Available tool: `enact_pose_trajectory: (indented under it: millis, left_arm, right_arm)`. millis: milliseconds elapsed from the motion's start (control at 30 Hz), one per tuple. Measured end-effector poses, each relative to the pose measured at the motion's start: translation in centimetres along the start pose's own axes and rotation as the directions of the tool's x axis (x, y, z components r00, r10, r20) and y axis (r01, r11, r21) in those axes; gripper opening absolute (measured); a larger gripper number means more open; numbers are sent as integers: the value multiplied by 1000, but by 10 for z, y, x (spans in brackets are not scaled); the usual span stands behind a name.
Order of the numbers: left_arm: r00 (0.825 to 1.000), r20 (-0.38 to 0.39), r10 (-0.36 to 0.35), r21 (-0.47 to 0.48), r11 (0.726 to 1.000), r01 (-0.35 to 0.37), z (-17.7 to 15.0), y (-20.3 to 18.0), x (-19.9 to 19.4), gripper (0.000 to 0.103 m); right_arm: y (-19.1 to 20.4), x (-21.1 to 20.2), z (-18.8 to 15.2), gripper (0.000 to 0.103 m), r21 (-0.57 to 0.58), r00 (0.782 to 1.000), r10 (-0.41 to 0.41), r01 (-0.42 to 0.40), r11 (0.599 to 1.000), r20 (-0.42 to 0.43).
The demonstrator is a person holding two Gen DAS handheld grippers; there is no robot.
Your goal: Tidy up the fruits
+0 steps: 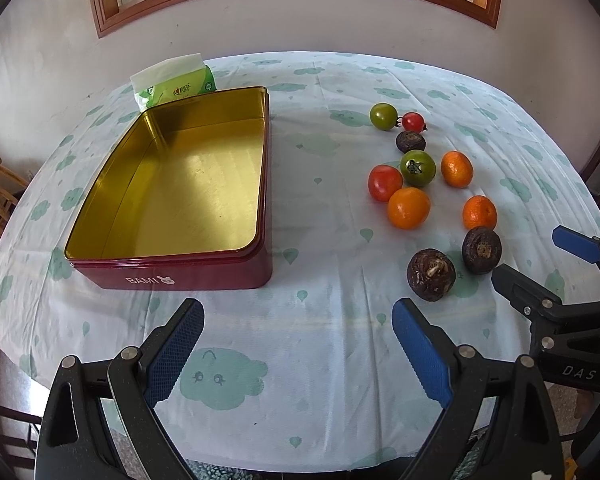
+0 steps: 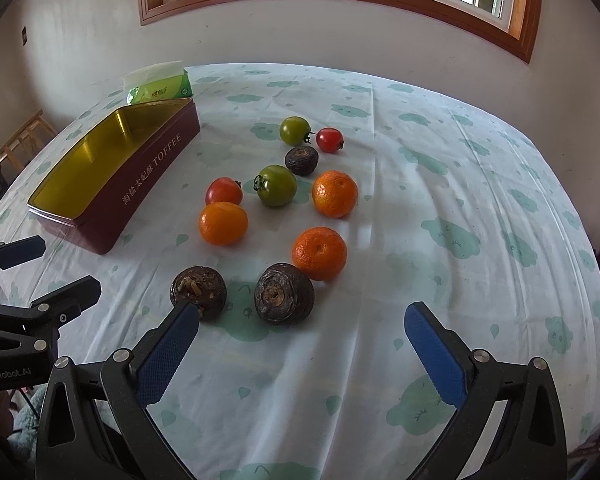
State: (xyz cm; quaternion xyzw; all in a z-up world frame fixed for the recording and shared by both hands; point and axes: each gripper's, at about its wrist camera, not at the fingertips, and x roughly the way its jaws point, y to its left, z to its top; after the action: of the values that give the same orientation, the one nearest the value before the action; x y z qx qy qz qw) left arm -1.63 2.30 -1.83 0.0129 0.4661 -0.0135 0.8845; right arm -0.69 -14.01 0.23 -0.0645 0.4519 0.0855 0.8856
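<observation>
Both grippers, left (image 1: 298,344) and right (image 2: 300,344), are held spread and unloaded above patterned cloth (image 2: 440,184), glossy tomatoes (image 2: 276,185), dimpled mandarins (image 2: 319,253) and rough water chestnuts (image 2: 284,293) scattered beside the rectangular gold-lined tin (image 1: 204,272).

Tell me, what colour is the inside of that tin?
Shiny gold inside the tin, shown best by the left wrist view.

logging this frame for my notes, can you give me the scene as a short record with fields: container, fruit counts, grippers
container: red toffee tin, lid off, gold inside, nothing in it
oranges: three, e.g.
tomatoes: two green, two red
dark brown round fruits: three, nearest
fruit location: all on the tablecloth, right of the tin
behind tin: tissue pack
left hand-held gripper: open, holding nothing
right hand-held gripper: open, holding nothing
</observation>
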Motion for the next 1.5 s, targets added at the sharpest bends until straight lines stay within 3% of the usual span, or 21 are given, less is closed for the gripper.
enact_pose_trajectory:
  millis: [600, 1500]
  left_arm:
    - [1000, -9, 3, -4, 1000, -3, -4, 5, 2, 93]
    - [999, -16, -52, 49, 997, 53, -2, -13, 5, 91]
  right_arm:
    - [3, 8, -4, 84, 2, 999, 40, -40, 999, -31]
    - [5, 45, -1, 41, 22, 995, 65, -64, 998, -75]
